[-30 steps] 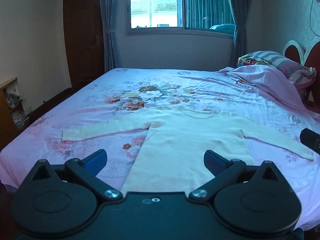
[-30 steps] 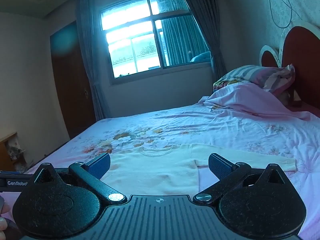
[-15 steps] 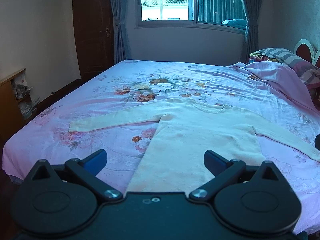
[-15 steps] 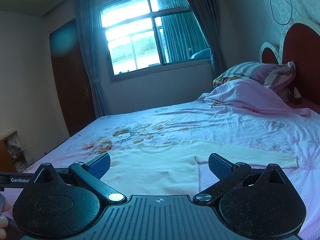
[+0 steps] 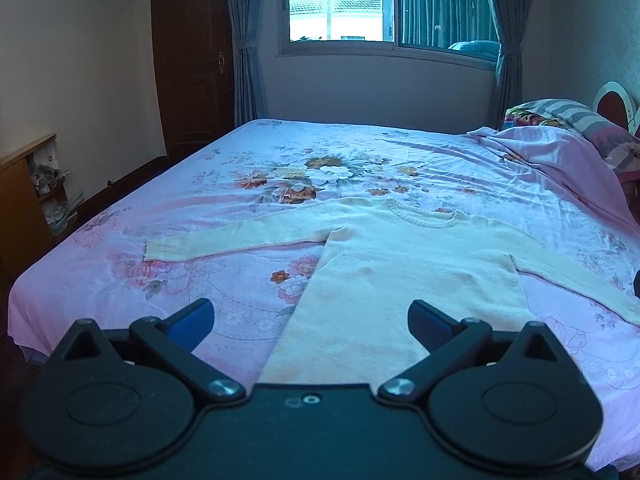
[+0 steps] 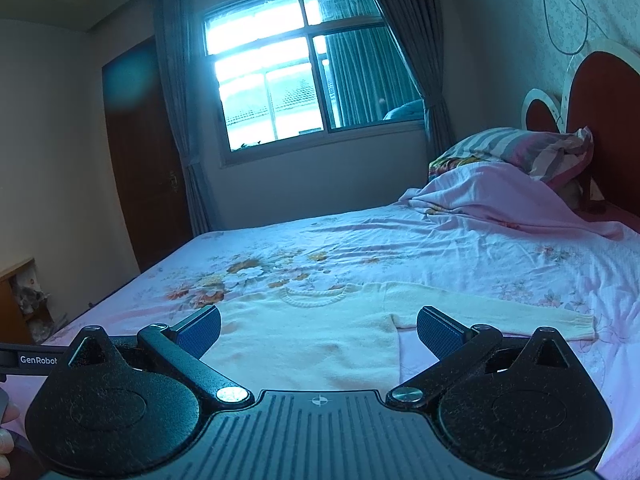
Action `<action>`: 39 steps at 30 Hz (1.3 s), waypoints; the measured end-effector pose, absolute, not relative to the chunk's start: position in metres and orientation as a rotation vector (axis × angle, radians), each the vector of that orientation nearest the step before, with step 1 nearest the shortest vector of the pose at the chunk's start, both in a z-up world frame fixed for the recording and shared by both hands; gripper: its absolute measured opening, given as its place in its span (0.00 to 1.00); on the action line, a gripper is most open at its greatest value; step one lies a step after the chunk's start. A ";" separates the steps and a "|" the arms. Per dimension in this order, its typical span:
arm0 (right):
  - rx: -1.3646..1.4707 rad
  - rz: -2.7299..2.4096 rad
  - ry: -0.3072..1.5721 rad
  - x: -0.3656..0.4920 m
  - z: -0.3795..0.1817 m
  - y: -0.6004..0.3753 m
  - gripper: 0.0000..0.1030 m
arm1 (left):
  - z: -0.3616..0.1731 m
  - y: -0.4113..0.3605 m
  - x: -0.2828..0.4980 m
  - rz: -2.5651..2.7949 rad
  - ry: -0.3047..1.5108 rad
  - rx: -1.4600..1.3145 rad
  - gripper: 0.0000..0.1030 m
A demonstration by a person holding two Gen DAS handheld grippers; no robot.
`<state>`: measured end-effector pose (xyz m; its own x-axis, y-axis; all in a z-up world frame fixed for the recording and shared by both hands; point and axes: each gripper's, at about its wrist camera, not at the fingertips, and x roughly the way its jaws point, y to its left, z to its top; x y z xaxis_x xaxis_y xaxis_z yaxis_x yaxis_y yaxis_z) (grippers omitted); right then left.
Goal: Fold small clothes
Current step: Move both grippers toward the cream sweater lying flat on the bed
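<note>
Your left gripper [image 5: 311, 316] and right gripper [image 6: 319, 326] both hang with fingers spread wide, empty. Over the last second you tipped the left one downward and nearer; the cream sweater [image 5: 400, 280] now fills more of its view. It lies flat, sleeves out, on the floral bed [image 5: 100, 280], unfolded. Likely approach to the first grasp.

Floral bed sheet [image 5: 344, 152], striped pillow [image 6: 516, 148] by headboard [image 6: 600, 92] (red), window [image 5: 340, 4] w/ curtains.

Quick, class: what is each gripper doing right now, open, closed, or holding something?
Left gripper: open, holding nothing, above the sweater.
Right gripper: open, holding nothing.
</note>
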<state>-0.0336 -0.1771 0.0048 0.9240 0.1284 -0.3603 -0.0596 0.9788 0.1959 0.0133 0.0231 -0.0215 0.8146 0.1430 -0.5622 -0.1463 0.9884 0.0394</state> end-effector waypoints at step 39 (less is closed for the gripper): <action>0.153 0.113 0.378 -0.029 0.000 -0.170 1.00 | -0.019 0.024 0.007 0.131 0.583 -0.017 0.99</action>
<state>-0.0286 -0.1705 0.0004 0.9234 0.1377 -0.3582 -0.0809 0.9823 0.1690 0.0069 0.0244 -0.0185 0.8269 0.1186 -0.5497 -0.1283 0.9915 0.0208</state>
